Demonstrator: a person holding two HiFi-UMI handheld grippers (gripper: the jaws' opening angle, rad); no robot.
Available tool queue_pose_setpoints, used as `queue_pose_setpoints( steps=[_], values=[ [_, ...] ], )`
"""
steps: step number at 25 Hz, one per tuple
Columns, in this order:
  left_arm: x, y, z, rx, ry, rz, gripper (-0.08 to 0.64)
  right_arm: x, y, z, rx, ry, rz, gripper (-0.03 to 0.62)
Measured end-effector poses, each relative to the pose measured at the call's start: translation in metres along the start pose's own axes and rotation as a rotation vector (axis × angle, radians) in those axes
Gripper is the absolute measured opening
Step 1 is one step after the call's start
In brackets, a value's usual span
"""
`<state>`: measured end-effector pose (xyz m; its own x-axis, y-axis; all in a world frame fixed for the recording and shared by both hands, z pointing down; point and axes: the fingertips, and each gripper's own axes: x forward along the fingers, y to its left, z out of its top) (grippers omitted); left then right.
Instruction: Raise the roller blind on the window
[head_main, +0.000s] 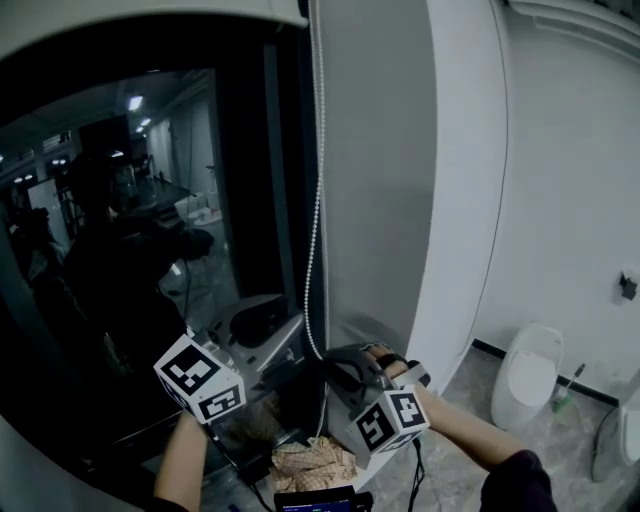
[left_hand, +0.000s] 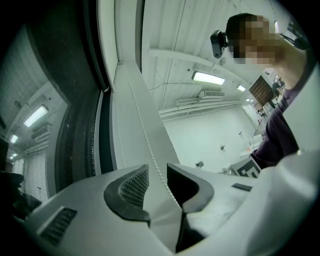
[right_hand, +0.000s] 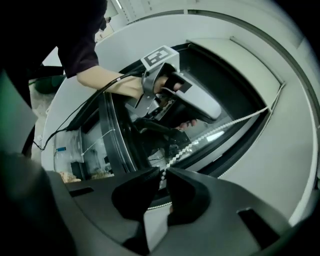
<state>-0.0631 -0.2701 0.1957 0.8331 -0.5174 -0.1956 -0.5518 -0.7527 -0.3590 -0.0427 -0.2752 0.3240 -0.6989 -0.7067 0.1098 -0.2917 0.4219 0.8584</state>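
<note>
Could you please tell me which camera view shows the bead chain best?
The head view: the bead chain hangs in a long run beside the window down to its loop. The right gripper view shows a short stretch pinched by the right gripper; the left gripper view shows it passing through the open left gripper.

A dark window pane (head_main: 120, 250) fills the left of what I face, and its glass throws back ceiling lights (head_main: 134, 103) from a dim room. To the right runs a plain white wall (head_main: 570, 200) with a small dark fixture (head_main: 627, 285) at its far right edge and a dark skirting strip (head_main: 590, 390) along its foot. Below lies a floor of grey marbled tiles (head_main: 470, 400), where a white rounded bin (head_main: 527, 375) stands near the wall. Above me I see a white panelled ceiling (left_hand: 165, 30), one long lit lamp (left_hand: 208, 77) and pale pipes (left_hand: 200, 106) beneath it.
</note>
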Motion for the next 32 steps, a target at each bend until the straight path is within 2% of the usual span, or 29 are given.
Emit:
queue_pose_setpoints(
  steps=[9,20,23,26,29,32],
  values=[
    [0.007,-0.004,-0.007,-0.026,0.013,0.008,0.075,-0.03,-0.043,0.008,0.026,-0.005,-0.125,0.1],
    [0.011,-0.005,-0.011,-0.035,0.029,0.004,0.075,-0.036,-0.055,0.007,0.002,0.006,-0.167,0.093],
    [0.01,-0.011,-0.014,-0.017,0.046,-0.008,0.075,-0.04,-0.059,0.01,0.005,-0.006,-0.19,0.039],
    [0.007,-0.014,-0.021,-0.009,0.056,-0.015,0.072,-0.041,-0.06,0.01,-0.005,-0.012,-0.209,0.023],
    [0.007,-0.011,-0.023,0.003,0.065,-0.008,0.015,-0.038,-0.062,0.01,-0.011,-0.014,-0.216,0.021],
    [0.006,-0.011,-0.022,0.014,0.073,-0.003,0.011,-0.038,-0.063,0.011,-0.011,-0.016,-0.219,0.019]
  ],
)
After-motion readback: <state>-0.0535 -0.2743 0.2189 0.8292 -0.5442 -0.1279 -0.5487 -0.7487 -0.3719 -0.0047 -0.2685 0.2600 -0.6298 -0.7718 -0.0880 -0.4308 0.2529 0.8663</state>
